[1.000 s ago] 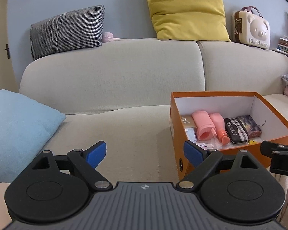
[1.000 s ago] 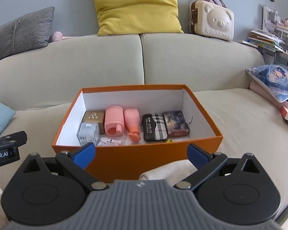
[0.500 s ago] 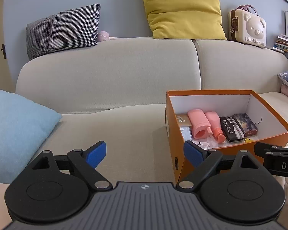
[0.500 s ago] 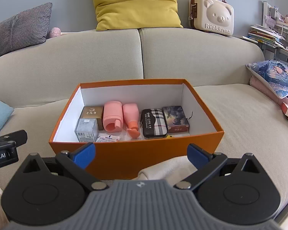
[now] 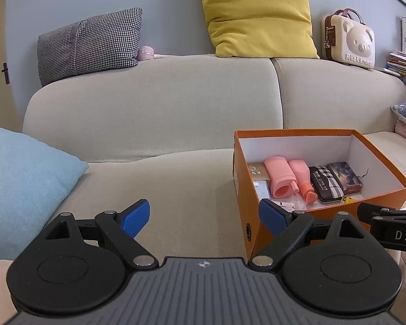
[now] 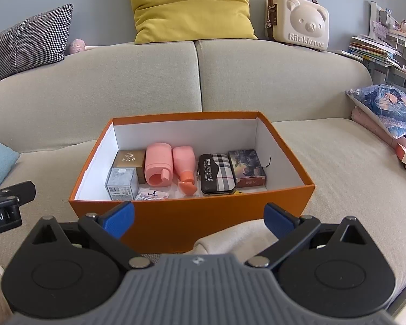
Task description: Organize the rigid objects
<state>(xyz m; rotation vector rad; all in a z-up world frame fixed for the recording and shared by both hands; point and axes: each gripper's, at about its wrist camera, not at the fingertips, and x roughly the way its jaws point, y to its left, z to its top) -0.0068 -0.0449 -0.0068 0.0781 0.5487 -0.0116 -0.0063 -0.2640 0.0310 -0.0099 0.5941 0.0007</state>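
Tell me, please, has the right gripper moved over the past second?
Yes. The right gripper has risen slightly: in its view the orange box and sofa sit lower and more of the box floor shows.

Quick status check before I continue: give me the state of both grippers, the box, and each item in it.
left gripper: open, empty
right gripper: open, empty
orange box: lidless, on the sofa
pink cup: on its side
pink bottle: lying down, orange cap on
plaid case: flat, closed
card box: flat, closed
gold box: closed
silver box: closed
sachet: flat
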